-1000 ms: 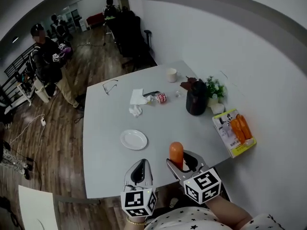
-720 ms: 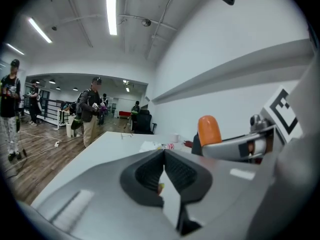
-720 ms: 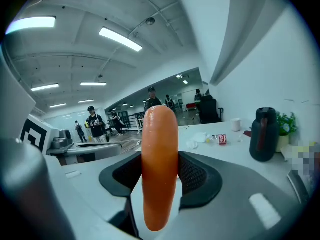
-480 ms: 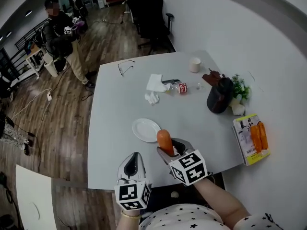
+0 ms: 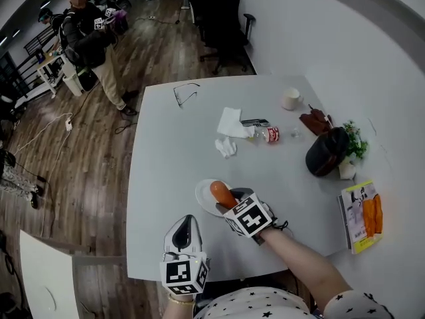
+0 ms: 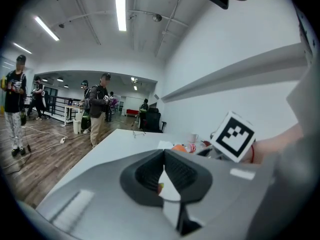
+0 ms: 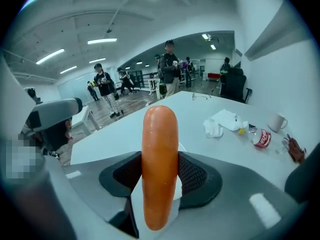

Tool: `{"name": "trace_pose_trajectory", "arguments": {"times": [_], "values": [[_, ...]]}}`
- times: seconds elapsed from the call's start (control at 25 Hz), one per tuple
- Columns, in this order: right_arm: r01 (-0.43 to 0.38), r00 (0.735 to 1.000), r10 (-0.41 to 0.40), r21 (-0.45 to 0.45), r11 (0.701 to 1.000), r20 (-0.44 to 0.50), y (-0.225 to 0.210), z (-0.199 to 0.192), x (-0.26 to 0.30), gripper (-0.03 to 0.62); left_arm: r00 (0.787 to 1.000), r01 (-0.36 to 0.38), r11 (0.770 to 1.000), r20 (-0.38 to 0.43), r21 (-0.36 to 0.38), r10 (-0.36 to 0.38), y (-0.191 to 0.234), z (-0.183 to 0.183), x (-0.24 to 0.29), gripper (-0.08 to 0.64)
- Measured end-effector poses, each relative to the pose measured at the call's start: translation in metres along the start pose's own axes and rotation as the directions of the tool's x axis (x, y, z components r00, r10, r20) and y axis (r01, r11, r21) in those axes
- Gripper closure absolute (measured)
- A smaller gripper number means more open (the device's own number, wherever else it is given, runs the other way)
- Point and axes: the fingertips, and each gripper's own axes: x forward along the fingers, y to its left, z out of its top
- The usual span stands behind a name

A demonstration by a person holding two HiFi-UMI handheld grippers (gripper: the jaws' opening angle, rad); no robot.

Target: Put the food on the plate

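The right claw (image 5: 230, 200) gripped the smooth orange sausage (image 5: 222, 193) above the round white plate (image 5: 202, 195), unreleased; the closed, empty left claw (image 5: 185, 234) hung at the plate's seven o'clock.

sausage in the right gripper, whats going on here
A person stands at a white table with a gripper in each hand. The right gripper is shut on an orange sausage and holds it over the small white plate; the sausage has not been let go. Whether it touches the plate can't be told. The left gripper is shut with nothing between its jaws and hangs at the near table edge.
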Motion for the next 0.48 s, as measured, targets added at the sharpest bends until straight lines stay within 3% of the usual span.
{"name": "trace_pose_trajectory", "arguments": {"times": [0.28, 0.48], "values": [[-0.073, 0.978, 0.055, -0.083, 0.994, -0.201, -0.005, -0.003, 0.067, 0.374, 0.999, -0.027, 0.999, -0.046, -0.026, 0.026, 0.025, -0.011, 0.027, 0.552], [-0.109, 0.954, 0.072, -0.114, 0.987, -0.292, -0.003, -0.009, 0.096, 0.374, 0.997, -0.025, 0.999, -0.07, -0.034, 0.022, 0.031, -0.02, 0.035, 0.552]]}}
